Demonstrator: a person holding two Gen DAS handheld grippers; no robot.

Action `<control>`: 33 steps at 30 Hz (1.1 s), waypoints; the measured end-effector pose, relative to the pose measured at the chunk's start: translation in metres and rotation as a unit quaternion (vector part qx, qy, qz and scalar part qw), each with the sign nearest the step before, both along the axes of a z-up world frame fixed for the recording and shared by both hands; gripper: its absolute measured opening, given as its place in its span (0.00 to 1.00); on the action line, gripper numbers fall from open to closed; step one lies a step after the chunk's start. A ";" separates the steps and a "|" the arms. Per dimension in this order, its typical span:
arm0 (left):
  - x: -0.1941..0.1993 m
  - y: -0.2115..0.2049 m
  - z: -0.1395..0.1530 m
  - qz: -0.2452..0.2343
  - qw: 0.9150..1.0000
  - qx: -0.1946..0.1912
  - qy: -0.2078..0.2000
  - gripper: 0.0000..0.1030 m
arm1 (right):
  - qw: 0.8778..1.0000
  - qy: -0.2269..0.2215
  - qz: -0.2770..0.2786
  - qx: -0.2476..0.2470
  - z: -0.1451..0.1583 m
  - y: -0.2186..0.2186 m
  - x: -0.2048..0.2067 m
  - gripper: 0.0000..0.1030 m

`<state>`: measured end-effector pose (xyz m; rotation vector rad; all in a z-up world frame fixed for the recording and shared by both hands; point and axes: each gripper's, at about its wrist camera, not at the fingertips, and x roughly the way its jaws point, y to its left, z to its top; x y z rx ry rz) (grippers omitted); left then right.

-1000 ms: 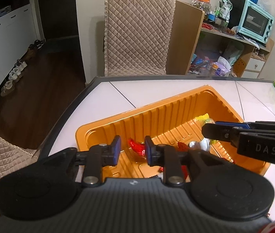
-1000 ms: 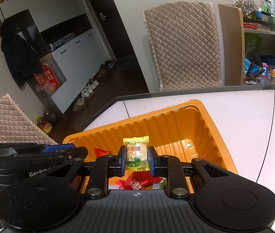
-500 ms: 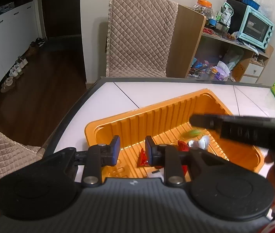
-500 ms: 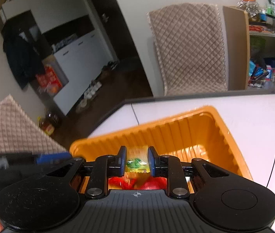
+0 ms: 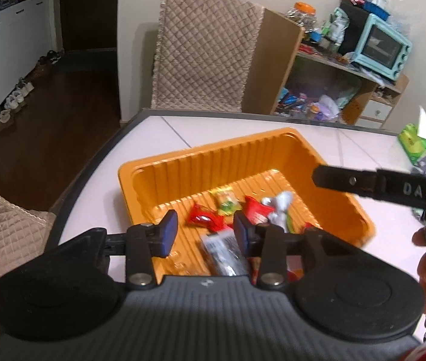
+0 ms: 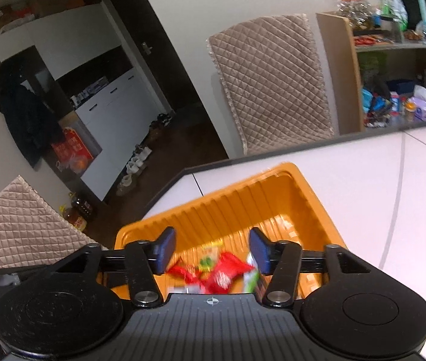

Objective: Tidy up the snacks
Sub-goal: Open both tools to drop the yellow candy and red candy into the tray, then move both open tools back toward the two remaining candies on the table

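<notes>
An orange ribbed tray (image 5: 276, 150) (image 6: 243, 207) sits near the table's corner and holds several wrapped snacks. My left gripper (image 5: 205, 234) hovers over its near end with its jaws opening. A blurred dark-and-silver packet (image 5: 222, 255) lies loose just below them, not pinched. Red packets (image 5: 203, 218) and a silver one (image 5: 279, 207) lie further in. My right gripper (image 6: 213, 251) (image 5: 363, 182) is also opening above the tray. The yellow-green snack (image 6: 209, 255) (image 5: 226, 203) lies free among red packets (image 6: 225, 273), with nothing between the pads.
White table (image 5: 213, 129) with a dark rim. Quilted chair backs (image 5: 203, 54) (image 6: 14, 225) stand beyond the far edge and at the left. A green packet (image 5: 414, 141) lies at the right of the table. A cluttered shelf with a blue oven (image 5: 381, 48) stands behind.
Both grippers' jaws have widened and both have risen a little. The yellow-green snack left the right gripper's pads and now lies in the tray. A dark-and-silver packet has appeared under the left jaws.
</notes>
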<state>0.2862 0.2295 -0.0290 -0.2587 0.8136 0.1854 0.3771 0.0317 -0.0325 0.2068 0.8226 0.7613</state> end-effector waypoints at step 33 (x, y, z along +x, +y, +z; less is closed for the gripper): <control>-0.140 -0.134 -0.007 -0.122 0.991 -0.018 0.041 0.47 | 0.989 0.029 -0.120 -0.077 0.007 -0.183 -0.196 0.70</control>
